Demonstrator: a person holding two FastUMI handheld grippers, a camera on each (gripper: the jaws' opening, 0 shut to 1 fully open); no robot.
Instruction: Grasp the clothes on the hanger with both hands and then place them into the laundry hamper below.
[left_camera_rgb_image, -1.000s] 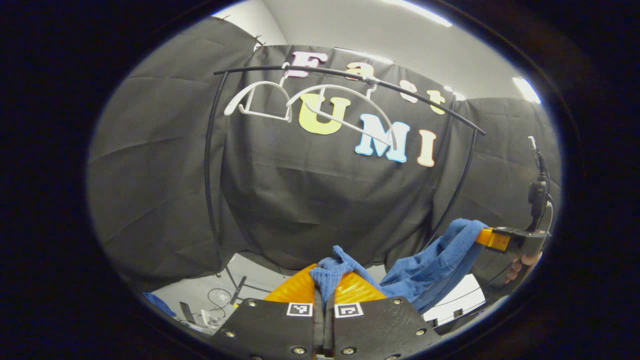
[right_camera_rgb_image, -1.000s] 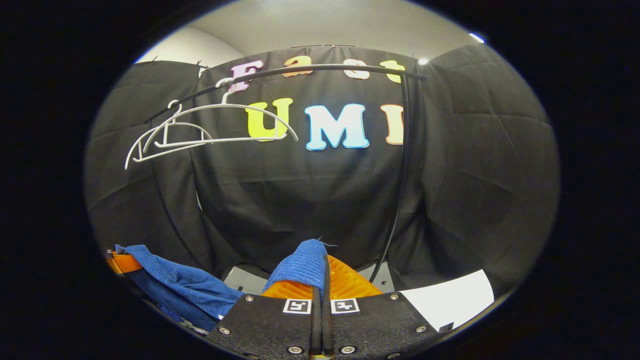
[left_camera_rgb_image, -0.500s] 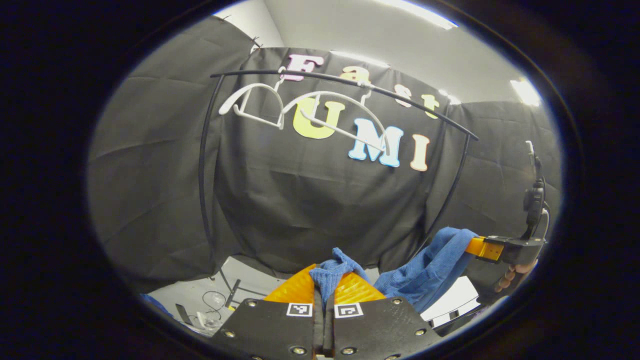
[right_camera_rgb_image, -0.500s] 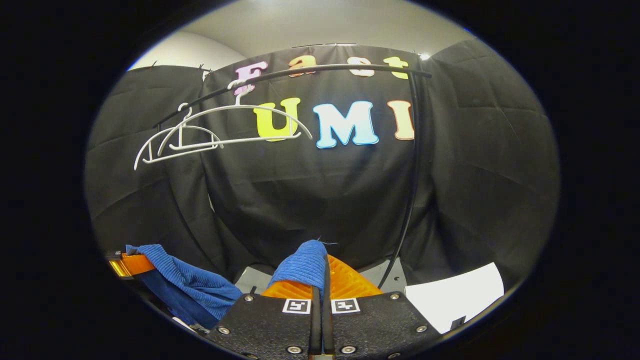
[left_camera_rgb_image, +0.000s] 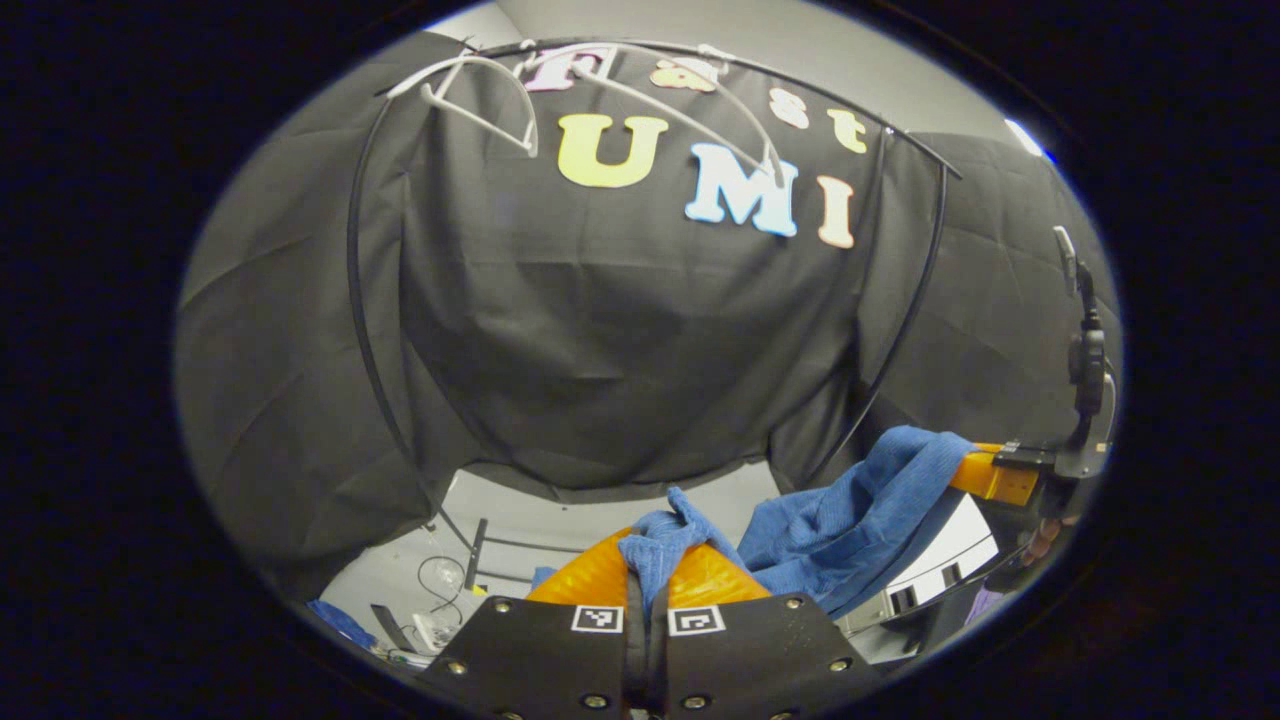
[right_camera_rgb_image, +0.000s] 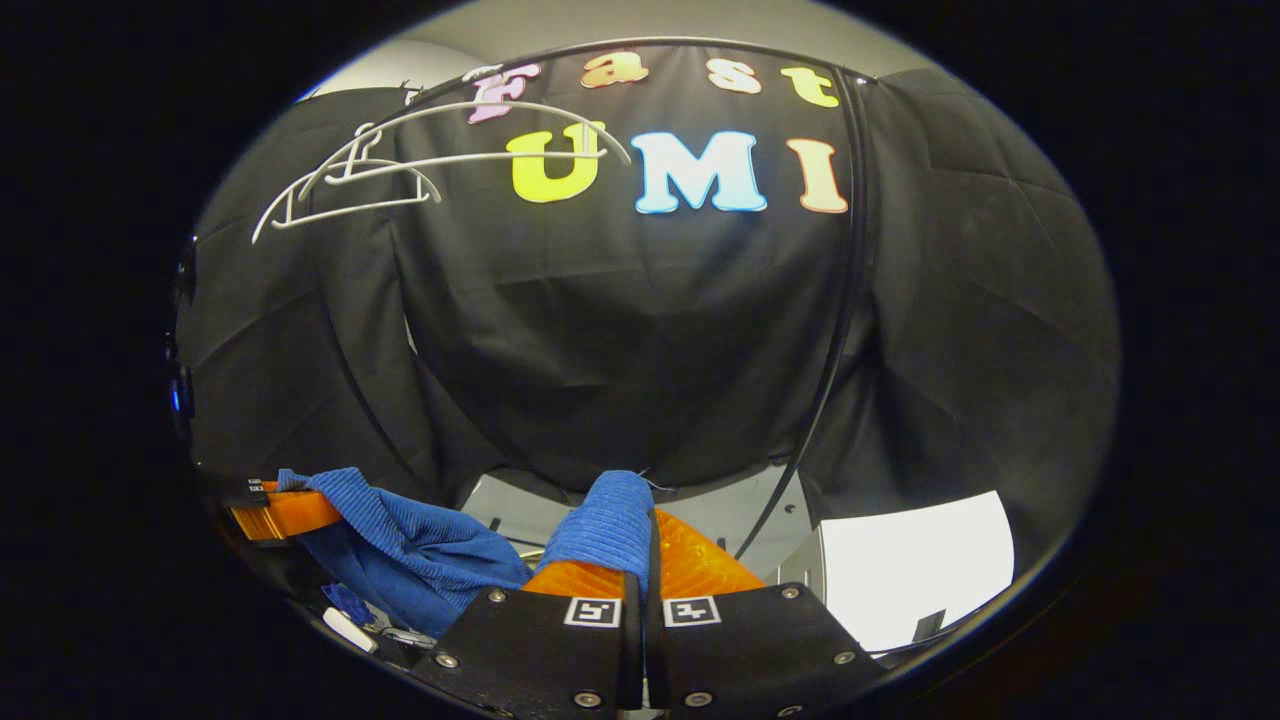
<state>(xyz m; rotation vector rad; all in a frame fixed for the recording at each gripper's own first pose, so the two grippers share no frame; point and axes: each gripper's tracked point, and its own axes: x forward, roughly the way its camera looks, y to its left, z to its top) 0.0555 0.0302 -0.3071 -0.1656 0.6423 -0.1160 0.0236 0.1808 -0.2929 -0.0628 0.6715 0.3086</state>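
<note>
Left gripper view showed the left gripper (left_camera_rgb_image: 650, 560) clamped on the blue garment (left_camera_rgb_image: 850, 510); the right gripper (right_camera_rgb_image: 645, 545) pinched its other end, white hangers (right_camera_rgb_image: 400, 170) bare overhead.

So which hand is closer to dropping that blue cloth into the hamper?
Probably right. Both sets of jaws grip the blue garment, but the white hamper sits just beside the right gripper, and farther from the left gripper, beyond the garment.
</note>
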